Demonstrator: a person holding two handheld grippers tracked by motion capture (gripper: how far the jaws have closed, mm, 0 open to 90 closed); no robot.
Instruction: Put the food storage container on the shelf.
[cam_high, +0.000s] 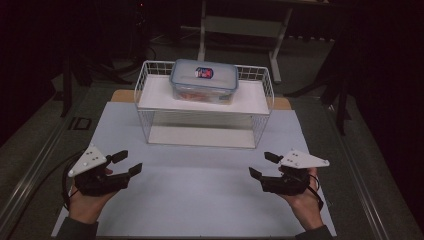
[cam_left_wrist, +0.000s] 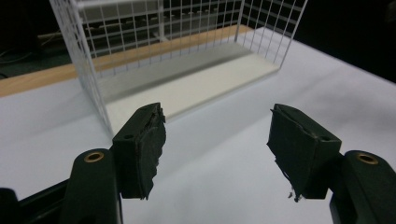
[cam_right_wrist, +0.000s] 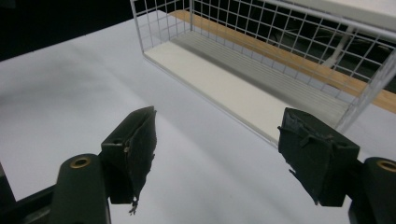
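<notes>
A clear plastic food box with a blue-rimmed lid and a red and blue label sits on the upper shelf of a white wire rack. My left gripper rests low at the front left of the white mat, open, nothing between its pads. At the front right my right gripper is likewise open and empty, its pads wide apart. Both point toward the rack. In the left gripper view the rack stands just ahead; in the right gripper view the rack shows its bare lower shelf.
A white mat covers the table, with a wooden edge behind the rack. The rack's lower shelf is bare. Dark floor and a table frame lie beyond.
</notes>
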